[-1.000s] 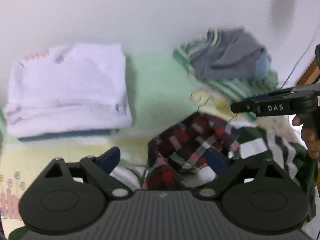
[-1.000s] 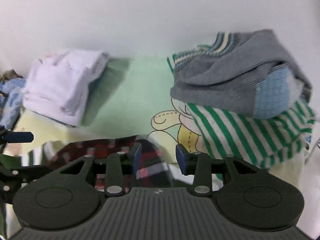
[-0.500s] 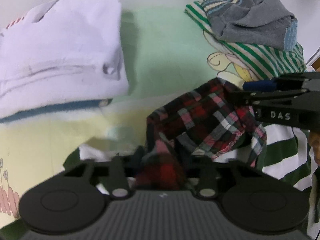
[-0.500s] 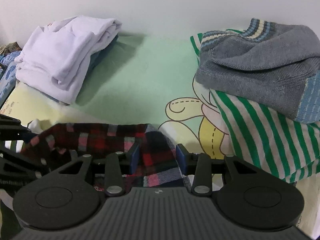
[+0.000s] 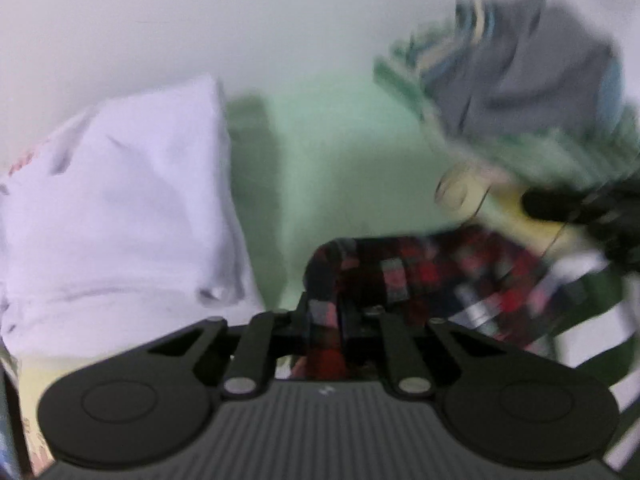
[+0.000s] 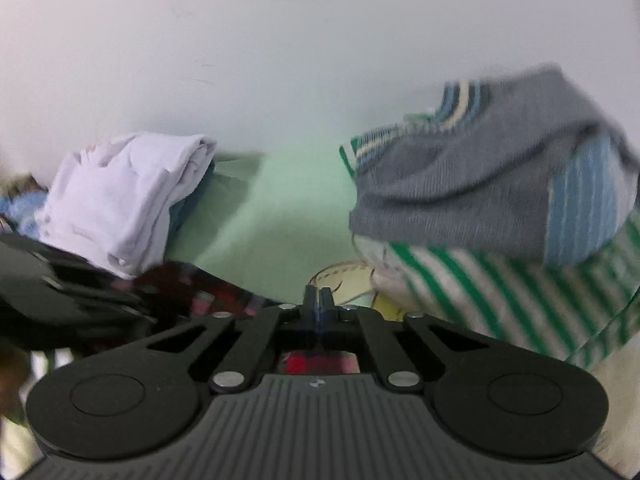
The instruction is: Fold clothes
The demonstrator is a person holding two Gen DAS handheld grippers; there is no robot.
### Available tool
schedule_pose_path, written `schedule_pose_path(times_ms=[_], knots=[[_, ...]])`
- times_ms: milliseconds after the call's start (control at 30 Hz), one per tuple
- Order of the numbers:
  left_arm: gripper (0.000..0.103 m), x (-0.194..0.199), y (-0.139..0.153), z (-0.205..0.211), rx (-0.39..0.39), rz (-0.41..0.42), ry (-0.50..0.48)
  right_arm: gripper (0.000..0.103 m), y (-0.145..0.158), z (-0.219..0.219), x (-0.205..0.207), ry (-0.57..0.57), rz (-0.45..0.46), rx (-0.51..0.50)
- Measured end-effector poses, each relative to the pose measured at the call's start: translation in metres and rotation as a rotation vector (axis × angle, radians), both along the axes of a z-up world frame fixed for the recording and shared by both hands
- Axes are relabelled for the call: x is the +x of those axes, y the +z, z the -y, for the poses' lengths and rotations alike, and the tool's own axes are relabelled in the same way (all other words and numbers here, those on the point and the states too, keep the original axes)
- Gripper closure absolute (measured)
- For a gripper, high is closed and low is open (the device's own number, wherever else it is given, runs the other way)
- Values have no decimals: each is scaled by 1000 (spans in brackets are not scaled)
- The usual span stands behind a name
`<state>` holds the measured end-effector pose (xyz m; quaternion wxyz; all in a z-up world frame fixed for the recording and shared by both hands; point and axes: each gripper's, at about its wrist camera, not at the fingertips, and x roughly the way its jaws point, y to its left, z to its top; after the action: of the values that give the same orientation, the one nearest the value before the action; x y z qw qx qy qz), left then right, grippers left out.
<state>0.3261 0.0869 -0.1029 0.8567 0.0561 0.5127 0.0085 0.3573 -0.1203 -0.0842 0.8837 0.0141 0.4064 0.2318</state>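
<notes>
A red plaid shirt [image 5: 420, 276] lies crumpled on the green and yellow sheet [image 5: 340, 152]. My left gripper [image 5: 324, 312] has a fold of its left edge between the fingers, which are closing and pinch the cloth. In the right wrist view my right gripper [image 6: 319, 302] is closing too, its fingers almost together, with plaid cloth [image 6: 316, 362] showing just behind them. The rest of the shirt [image 6: 192, 292] runs left toward the blurred left gripper [image 6: 60, 292]. In the left wrist view the right gripper [image 5: 560, 204] is a dark blur at the shirt's right end.
A folded white stack [image 5: 120, 208] sits at the back left against the wall. A grey knit sweater [image 6: 480, 184] lies on a green-striped garment [image 6: 480, 300] at the back right. A dark green and white striped cloth [image 5: 592, 300] lies under the plaid shirt.
Both grippers' jaws have closed from wide apart onto the plaid shirt. The left gripper moved onto the shirt's left edge, and both views have tipped up toward the wall.
</notes>
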Motion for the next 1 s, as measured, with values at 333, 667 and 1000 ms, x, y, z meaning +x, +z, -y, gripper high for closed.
schedule_pose_path(times_ms=[333, 667, 1000], knots=[[74, -10, 2, -8, -13, 50, -5, 83, -34, -22, 1, -19, 12, -118], [41, -60, 45, -50, -142, 160, -67, 68, -21, -13, -13, -24, 185, -104], [39, -75, 48, -70, -219, 200, 6, 71, -6, -55, -50, 235, 182, -52]])
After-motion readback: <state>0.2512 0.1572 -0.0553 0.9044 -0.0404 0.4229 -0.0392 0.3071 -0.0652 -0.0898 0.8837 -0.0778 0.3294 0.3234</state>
